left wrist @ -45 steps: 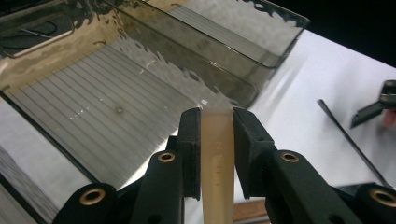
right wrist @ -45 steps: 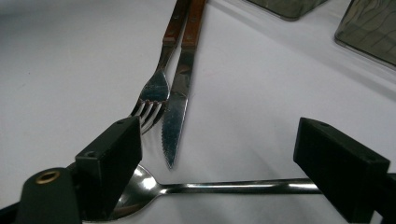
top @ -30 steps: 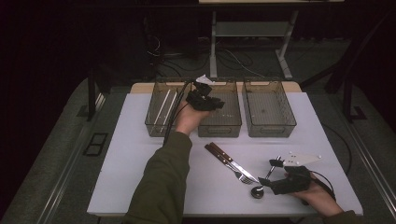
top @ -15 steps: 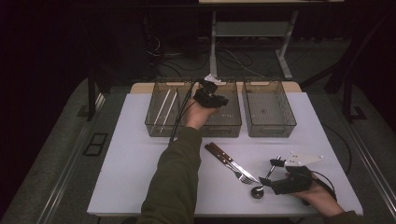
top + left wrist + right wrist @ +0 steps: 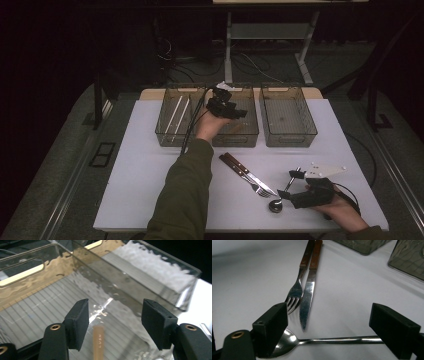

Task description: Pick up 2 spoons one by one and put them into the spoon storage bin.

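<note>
Dropping the wooden-handled utensil (image 5: 98,342) into the middle clear plastic bin (image 5: 235,131) at 12 o'clock: left gripper (image 5: 115,325) fingers have just been opening, nothing pinched, so lift straight out.

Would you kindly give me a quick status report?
Left gripper over middle bin, jaws just opened, wooden-handled utensil dropped inside. Right gripper open, astride spoon. Nothing in the way.
</note>
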`<state>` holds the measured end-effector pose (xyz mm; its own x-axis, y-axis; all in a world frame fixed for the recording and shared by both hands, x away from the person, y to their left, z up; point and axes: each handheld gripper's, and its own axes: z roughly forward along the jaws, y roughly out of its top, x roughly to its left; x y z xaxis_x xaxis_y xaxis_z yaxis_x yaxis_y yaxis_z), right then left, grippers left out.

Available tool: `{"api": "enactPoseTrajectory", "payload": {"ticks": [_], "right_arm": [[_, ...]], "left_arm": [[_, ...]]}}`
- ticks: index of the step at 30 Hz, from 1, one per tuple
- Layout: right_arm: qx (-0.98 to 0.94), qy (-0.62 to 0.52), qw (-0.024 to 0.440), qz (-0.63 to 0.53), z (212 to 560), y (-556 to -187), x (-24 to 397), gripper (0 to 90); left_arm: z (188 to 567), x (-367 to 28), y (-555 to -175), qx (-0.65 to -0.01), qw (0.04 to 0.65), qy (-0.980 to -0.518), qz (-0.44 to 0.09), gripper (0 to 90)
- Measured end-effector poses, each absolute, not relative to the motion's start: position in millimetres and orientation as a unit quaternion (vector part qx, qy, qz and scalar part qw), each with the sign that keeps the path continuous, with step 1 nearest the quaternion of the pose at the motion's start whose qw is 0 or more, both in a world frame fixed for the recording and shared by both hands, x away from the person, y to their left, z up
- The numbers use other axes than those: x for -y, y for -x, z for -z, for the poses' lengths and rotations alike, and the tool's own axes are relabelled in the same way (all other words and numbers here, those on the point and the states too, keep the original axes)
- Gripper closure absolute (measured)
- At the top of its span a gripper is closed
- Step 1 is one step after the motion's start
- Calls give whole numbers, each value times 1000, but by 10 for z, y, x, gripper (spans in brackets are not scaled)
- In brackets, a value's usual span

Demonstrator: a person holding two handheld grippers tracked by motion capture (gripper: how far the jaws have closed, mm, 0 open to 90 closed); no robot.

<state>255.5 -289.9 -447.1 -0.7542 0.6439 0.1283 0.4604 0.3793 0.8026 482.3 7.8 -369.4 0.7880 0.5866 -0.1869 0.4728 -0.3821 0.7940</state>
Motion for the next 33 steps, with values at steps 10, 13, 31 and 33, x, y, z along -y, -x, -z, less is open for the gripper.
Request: {"api": "enactPoseTrajectory", "payload": {"ticks": [10,13,31,33], "right_arm": [[-825,-337,104,-442,4479,-2567,2897,152],[-826,-338,104,-439,4486,-2574,2899,152],[-824,-344,105,-437,4495,-2585,2933,152],[-824,-345,107,-437,4493,-2586,2935,153]], "left_arm": [[3549,-246,-4380,-268,468,-840,-60,273],[3551,-310,-4262,-258,471,-842,-60,252],[3850,-831,-3630,-266,485,-829,-80,76],[3887,-889,-3557,-270,481,-830,-85,55]]}}
